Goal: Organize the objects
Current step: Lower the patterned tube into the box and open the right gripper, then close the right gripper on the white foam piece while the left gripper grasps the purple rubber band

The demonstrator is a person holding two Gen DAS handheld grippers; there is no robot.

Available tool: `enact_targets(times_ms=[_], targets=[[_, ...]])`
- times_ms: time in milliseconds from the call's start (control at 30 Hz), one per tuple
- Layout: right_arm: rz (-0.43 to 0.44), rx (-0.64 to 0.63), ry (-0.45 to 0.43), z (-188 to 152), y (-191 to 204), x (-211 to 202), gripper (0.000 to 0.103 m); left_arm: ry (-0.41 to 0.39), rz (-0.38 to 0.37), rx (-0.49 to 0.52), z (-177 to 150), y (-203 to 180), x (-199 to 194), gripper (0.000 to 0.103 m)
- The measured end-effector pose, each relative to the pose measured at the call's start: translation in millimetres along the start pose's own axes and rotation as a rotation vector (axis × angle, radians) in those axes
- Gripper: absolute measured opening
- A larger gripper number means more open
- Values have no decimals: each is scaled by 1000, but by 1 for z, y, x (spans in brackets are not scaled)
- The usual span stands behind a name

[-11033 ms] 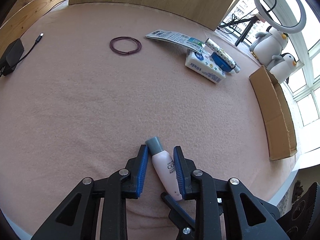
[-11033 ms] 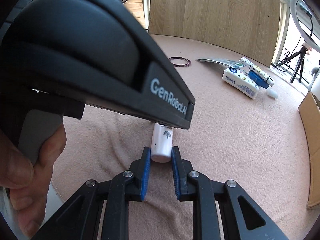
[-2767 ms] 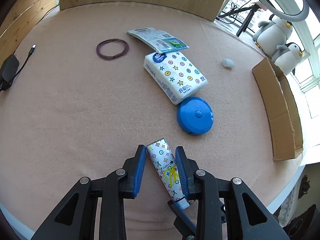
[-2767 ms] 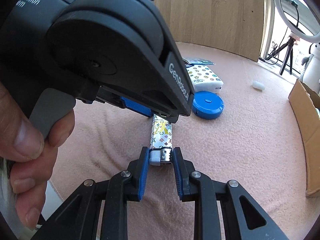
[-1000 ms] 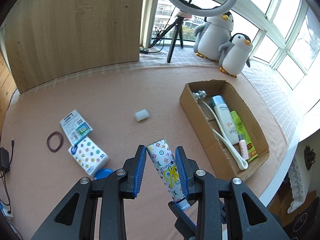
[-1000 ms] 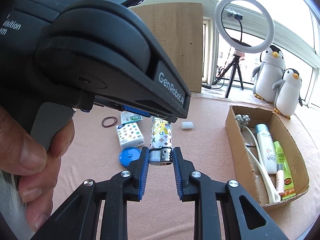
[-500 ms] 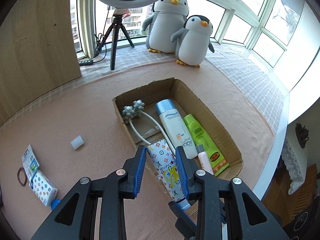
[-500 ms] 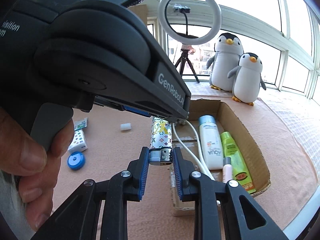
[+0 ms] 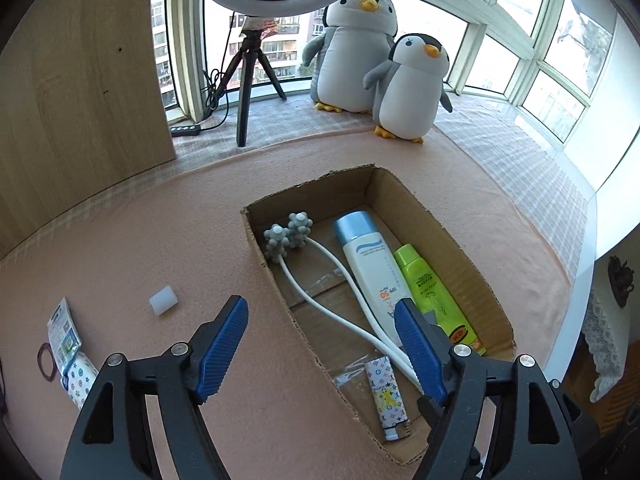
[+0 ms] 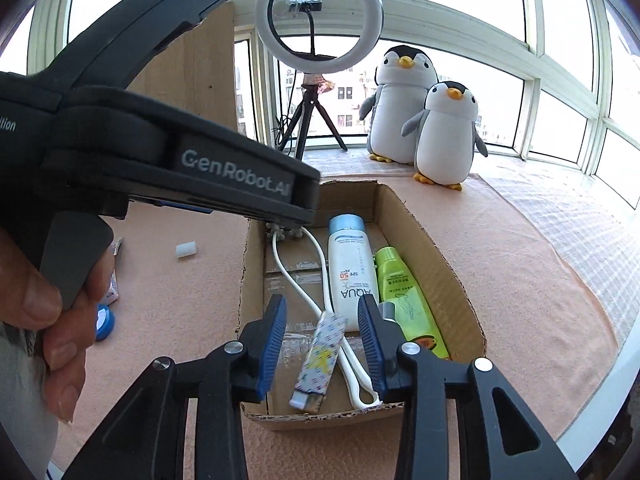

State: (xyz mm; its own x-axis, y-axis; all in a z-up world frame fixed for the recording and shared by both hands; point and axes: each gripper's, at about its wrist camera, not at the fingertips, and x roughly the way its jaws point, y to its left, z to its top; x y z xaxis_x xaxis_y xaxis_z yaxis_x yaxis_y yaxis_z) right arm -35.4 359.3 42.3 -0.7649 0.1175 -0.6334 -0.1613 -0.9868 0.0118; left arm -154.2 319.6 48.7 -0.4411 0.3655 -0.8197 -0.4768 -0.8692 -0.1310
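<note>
The patterned tube (image 9: 387,396) lies in the near end of the cardboard box (image 9: 456,240), free of both grippers; it also shows in the right wrist view (image 10: 320,360). My left gripper (image 9: 322,350) is open and empty above the box's near left wall. My right gripper (image 10: 322,344) is open and empty just above the tube. The box (image 10: 440,256) also holds a white AQUA bottle (image 10: 351,276), a green tube (image 10: 404,300) and a white massager (image 9: 320,280).
On the pink cloth left of the box lie a small white cap (image 9: 163,300), a tissue pack (image 9: 78,376), a leaflet (image 9: 62,332), a hair band (image 9: 45,362) and a blue round case (image 10: 105,322). Two plush penguins (image 9: 384,60) and a ring light tripod (image 9: 248,92) stand behind.
Both grippers opened and let go of the patterned tube, which now lies in the box. Before that they carried it from the cloth over to the box.
</note>
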Motion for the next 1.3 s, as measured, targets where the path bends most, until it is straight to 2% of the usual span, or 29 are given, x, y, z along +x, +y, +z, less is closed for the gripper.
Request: enact_targets(times_ms=[233, 600, 767, 1067, 1200, 1300], targets=[[34, -37, 1, 5, 21, 1, 34, -12, 46, -80, -14, 49, -15, 80], [125, -117, 16, 7, 81, 11, 34, -47, 113, -187, -44, 127, -48, 82], [174, -149, 45, 5, 117, 25, 34, -54, 172, -258, -66, 183, -64, 82], [285, -231, 123, 8, 180, 68, 34, -52, 334, -478, -127, 309, -93, 82], [278, -239, 153, 14, 189, 93, 34, -35, 386, -544, -152, 352, -91, 82], [238, -248, 179, 18, 188, 115, 34, -20, 395, -569, -161, 374, -80, 82]])
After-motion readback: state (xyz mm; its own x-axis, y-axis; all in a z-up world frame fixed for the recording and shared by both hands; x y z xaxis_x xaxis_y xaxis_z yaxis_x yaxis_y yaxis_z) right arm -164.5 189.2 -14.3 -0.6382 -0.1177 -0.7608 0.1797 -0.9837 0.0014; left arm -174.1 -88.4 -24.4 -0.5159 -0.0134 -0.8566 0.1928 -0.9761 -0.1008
